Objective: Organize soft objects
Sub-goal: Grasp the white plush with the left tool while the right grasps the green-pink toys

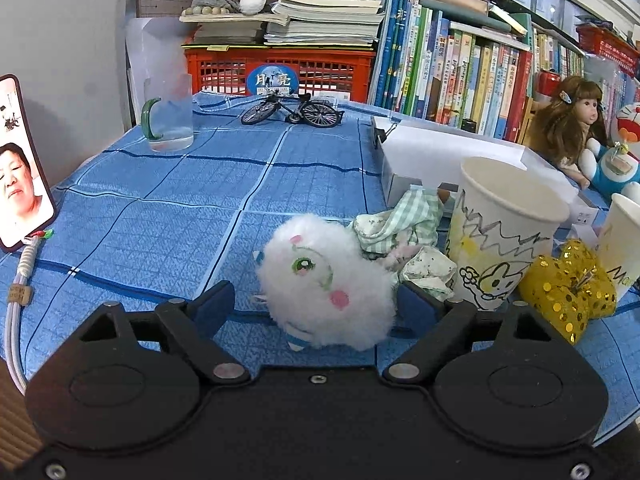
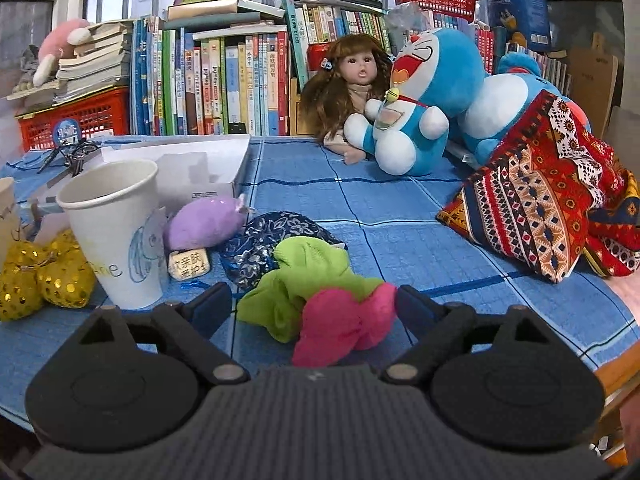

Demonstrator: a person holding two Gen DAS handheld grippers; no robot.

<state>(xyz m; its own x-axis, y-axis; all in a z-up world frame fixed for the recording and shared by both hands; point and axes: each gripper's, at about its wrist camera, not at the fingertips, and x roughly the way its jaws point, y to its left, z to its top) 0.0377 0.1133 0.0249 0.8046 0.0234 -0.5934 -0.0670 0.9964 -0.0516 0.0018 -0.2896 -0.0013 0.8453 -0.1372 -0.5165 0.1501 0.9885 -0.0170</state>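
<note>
We see both paper cups (image 1: 508,236) empty. Left gripper (image 1: 316,300) brackets the white plush toy (image 1: 324,280), jaws wide, ungripped. Right gripper (image 2: 314,300) likewise straddles the pink-green cloth (image 2: 320,308); sorting remains.

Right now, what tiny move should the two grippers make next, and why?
Probably close both. The left gripper is open around the fluffy white plush toy, and the right gripper is open around the pink and green cloth bundle, so each soft thing lies ready for grasping.
</note>
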